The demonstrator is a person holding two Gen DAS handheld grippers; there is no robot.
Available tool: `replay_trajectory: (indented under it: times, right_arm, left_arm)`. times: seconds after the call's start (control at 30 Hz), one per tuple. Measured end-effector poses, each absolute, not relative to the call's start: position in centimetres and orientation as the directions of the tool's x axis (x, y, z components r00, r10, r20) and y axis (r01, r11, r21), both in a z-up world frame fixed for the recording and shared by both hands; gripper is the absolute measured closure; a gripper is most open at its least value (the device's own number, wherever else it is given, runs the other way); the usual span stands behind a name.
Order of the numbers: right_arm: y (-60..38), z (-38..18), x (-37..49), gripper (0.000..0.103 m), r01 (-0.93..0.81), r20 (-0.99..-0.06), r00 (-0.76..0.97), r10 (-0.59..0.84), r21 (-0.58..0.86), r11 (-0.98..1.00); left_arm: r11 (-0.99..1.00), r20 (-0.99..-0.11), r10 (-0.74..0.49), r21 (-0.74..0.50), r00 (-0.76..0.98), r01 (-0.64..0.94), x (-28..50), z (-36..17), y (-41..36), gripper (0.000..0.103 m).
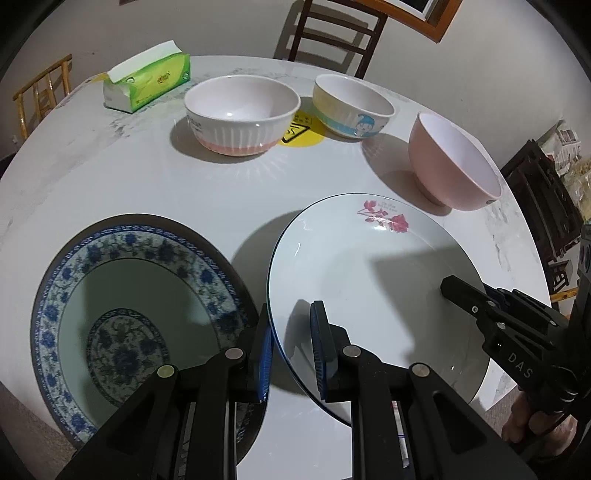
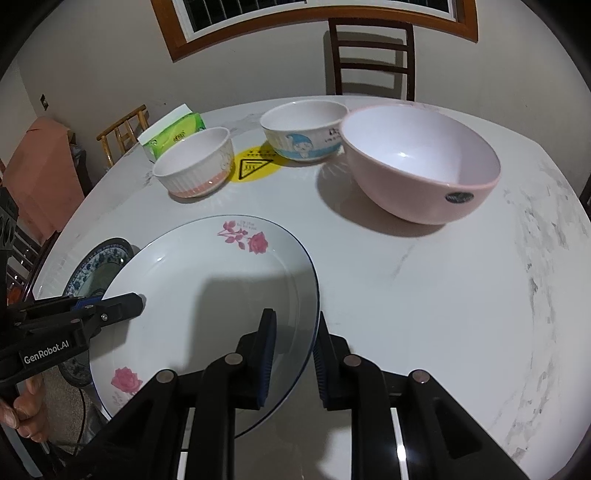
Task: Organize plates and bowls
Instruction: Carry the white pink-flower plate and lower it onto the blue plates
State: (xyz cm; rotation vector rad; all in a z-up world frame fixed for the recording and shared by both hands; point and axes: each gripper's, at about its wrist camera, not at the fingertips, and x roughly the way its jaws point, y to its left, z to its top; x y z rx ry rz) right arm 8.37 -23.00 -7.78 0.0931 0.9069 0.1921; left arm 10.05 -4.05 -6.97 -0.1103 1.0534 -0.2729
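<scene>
left tongs (image 1: 291,345) clamp rose plate (image 1: 369,266) rim | right tongs (image 2: 293,356) too | lettering: GenRobot.AI, DAS

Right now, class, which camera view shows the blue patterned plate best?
The left wrist view: the blue patterned plate shows nearly whole there. In the right wrist view only a sliver peeks from behind the rose plate.

On my white marble table (image 2: 424,295) a green tissue pack (image 1: 147,79) lies at the far left, near a round yellow warning sticker (image 2: 255,166). Behind stand a dark wooden chair (image 2: 371,55), a bamboo chair (image 1: 42,92) and a wood-framed window (image 2: 295,22).
</scene>
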Motion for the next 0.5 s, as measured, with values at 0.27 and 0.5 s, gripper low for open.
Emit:
replay_trajectory:
  times: [0.27,0.5]
  right_arm:
    - [-20.7,-6.3,8.1,0.084,-0.170,-0.754,0.617,0.226,0.152,0.974]
    - [-17.2,-5.2,8.3,0.084,-0.225,-0.740,0.621,0.259,0.149,0.963]
  left_arm:
    - [0.965,-0.827,-0.261,-0.222,0.499,0.136,9.0,-5.5,-1.5,0.087]
    - [0.971,-0.813,-0.234,-0.223,0.532,0.087,8.2,-4.4,1.7,0.087]
